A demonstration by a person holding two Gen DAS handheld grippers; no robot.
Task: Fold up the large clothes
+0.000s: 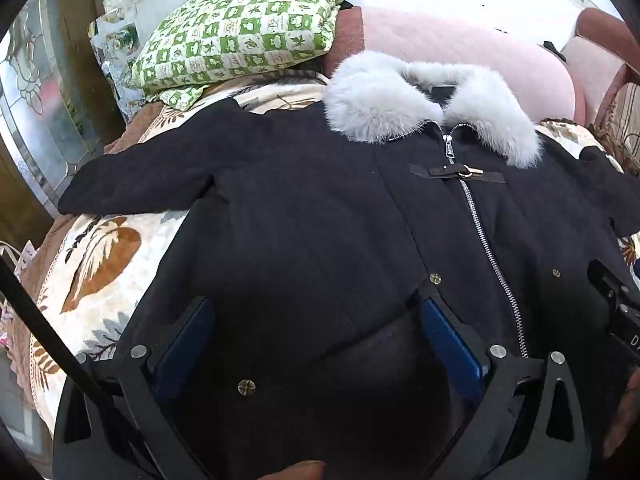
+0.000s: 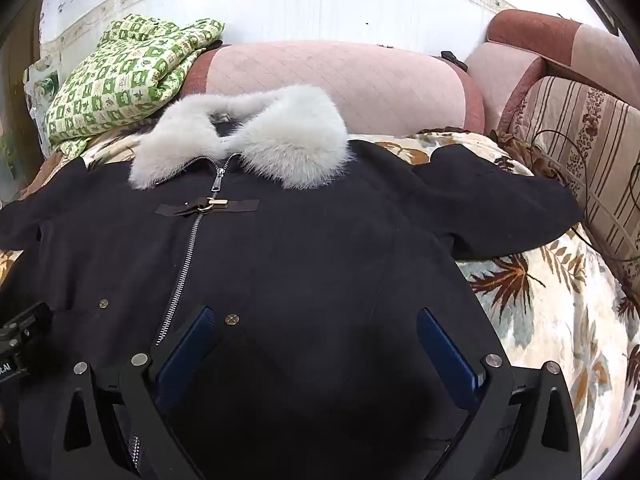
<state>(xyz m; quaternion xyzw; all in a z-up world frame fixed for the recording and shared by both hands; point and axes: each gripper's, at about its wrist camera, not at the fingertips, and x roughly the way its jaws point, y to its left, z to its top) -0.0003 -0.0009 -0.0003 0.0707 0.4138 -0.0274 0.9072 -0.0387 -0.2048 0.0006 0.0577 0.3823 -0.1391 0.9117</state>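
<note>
A black coat with a grey fur collar and a silver zip lies flat, face up, on a leaf-patterned sofa cover; it also shows in the right wrist view. Both sleeves are spread out sideways. My left gripper is open and empty, hovering over the coat's lower left front. My right gripper is open and empty over the lower right front, just right of the zip. Part of the right gripper shows at the left wrist view's right edge.
A folded green-and-white checked blanket lies at the back left, also seen in the right wrist view. A pink sofa backrest runs behind the collar. A striped cushion and a cable lie at the right. The leaf-patterned cover extends right.
</note>
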